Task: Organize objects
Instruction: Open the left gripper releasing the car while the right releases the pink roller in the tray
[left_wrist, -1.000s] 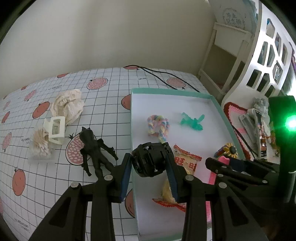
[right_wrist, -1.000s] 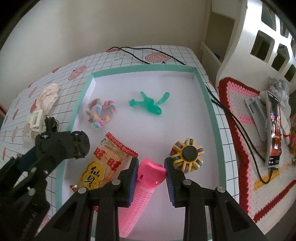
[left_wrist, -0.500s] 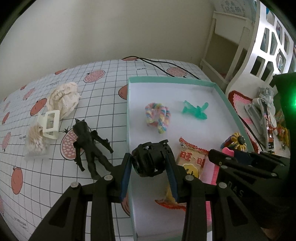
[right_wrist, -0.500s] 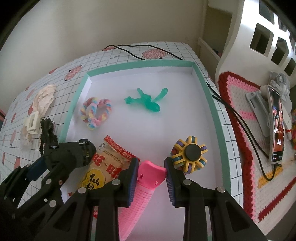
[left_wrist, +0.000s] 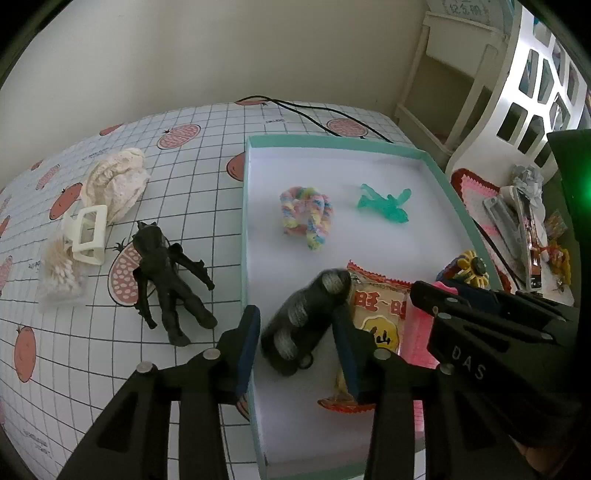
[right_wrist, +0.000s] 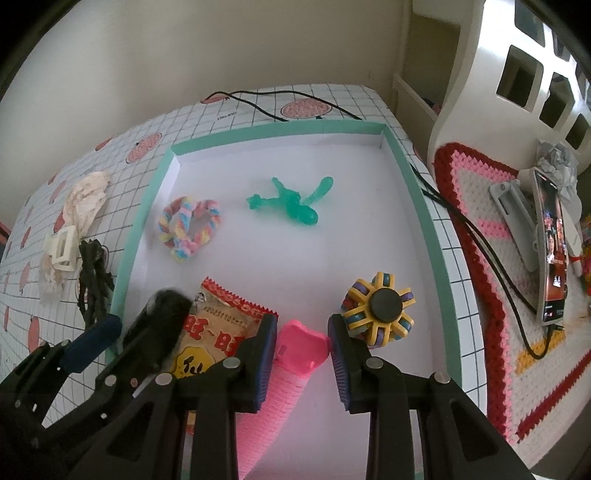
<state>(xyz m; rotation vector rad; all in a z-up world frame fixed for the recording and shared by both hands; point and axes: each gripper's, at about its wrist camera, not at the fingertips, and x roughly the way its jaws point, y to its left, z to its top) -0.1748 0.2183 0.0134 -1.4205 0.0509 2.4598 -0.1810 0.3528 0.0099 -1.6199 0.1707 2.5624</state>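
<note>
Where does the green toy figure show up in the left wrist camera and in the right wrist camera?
Left wrist view: green toy figure lies right of centre, in the tray's far half.
Right wrist view: it lies just above centre, in the tray's far half.
Shared landmark: the pastel braided ring lies just left of it in both.
</note>
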